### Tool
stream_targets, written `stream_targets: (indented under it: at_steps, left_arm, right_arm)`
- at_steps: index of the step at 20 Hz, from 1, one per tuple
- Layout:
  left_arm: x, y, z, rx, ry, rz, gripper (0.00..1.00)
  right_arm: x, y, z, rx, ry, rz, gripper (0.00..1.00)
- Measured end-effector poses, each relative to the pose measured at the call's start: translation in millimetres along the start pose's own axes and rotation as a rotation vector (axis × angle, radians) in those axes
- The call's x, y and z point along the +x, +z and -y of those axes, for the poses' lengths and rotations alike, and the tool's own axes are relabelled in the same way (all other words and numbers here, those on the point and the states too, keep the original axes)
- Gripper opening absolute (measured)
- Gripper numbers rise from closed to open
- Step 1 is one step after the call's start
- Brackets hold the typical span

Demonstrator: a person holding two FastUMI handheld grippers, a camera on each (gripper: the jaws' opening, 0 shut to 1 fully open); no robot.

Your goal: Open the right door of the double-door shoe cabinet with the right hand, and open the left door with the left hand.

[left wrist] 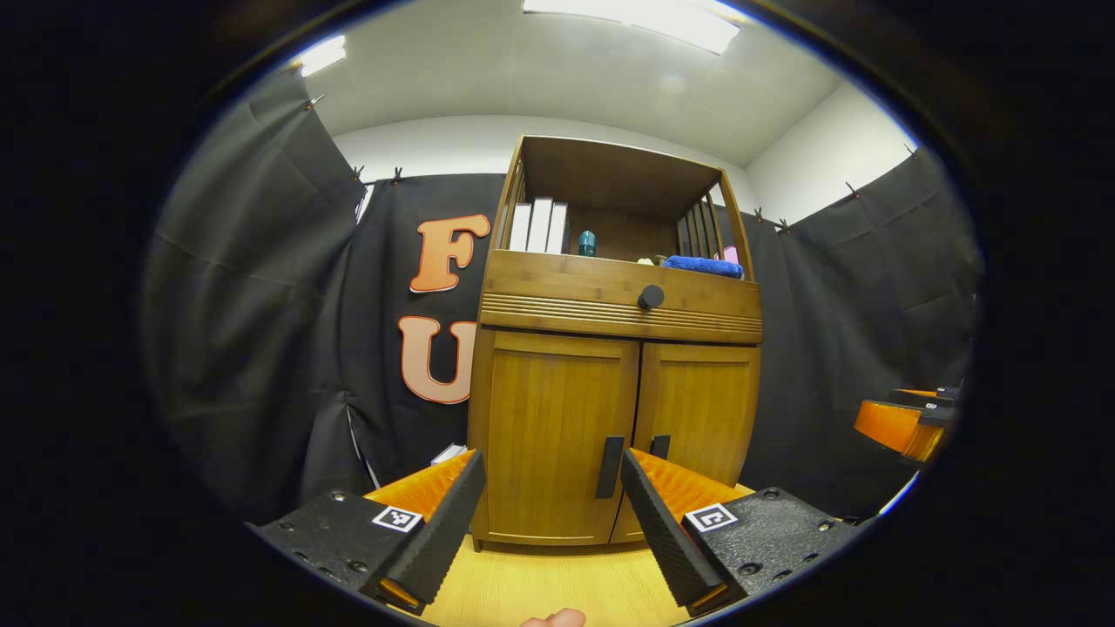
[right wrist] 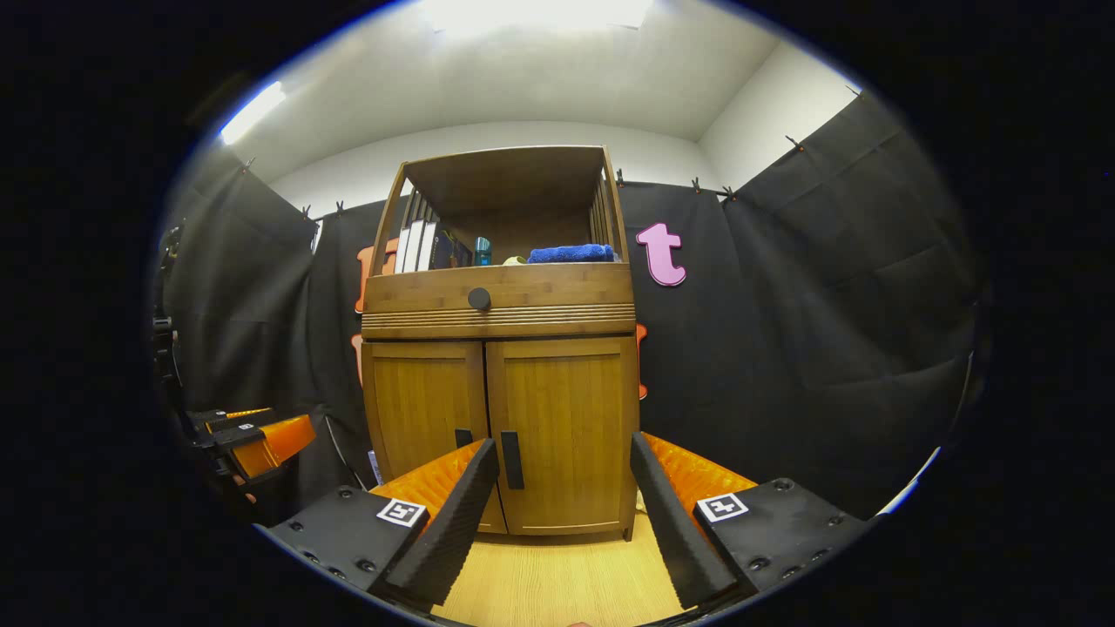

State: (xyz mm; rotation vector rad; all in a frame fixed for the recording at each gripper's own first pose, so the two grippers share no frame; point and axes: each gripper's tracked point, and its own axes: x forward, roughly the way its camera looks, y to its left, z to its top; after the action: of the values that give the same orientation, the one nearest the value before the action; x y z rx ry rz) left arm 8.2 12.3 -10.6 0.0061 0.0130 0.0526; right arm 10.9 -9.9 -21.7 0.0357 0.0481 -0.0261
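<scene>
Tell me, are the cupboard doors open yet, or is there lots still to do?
Nothing is done yet: the right door and the left door are both shut. In hand: the right gripper and the left gripper are open and pointed at the cabinet, apart from it, touching no handle. Left to do: grab the right door's handle and pull, then the left door's handle.

Black screwed mounts (left wrist: 766, 522) with square coded markers (right wrist: 401, 512)
</scene>
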Motion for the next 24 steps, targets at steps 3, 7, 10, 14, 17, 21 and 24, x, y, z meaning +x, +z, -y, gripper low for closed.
stream_targets:
  at_steps: [3, 7, 10, 14, 17, 21, 24]
  left_arm:
    - [-1.3, -2.8, -1.1, -0.005, -0.002, -0.008, 0.94]
    - [-1.3, -6.9, -2.9, 0.000, 0.005, -0.018, 0.94]
    - [-1.0, -5.7, -2.6, 0.002, 0.002, -0.011, 0.94]
    - [-1.3, -2.9, -10.7, 0.022, 0.026, 0.006, 0.95]
    - [-2.3, -6.1, -11.3, 0.011, 0.028, 0.003, 0.92]
    - [-1.1, -6.0, -20.6, 0.010, 0.045, 0.004, 0.95]
    - [0.9, -9.2, -28.9, 0.025, 0.069, -0.002, 0.92]
  right_arm:
    - [0.9, -3.5, -0.2, 0.003, 0.001, -0.007, 0.94]
    - [3.4, -8.6, -2.2, 0.007, 0.012, -0.018, 0.97]
    - [11.2, -11.9, -3.6, 0.004, 0.008, -0.015, 0.94]
    - [35.6, -19.2, -8.7, 0.004, 0.020, -0.021, 0.98]
    - [66.8, -28.0, -8.3, 0.005, 0.029, -0.038, 0.98]
    - [113.6, -39.3, -13.4, 0.009, 0.056, -0.033, 0.97]
    - [145.4, -58.6, -22.3, 0.019, 0.095, -0.044, 0.99]
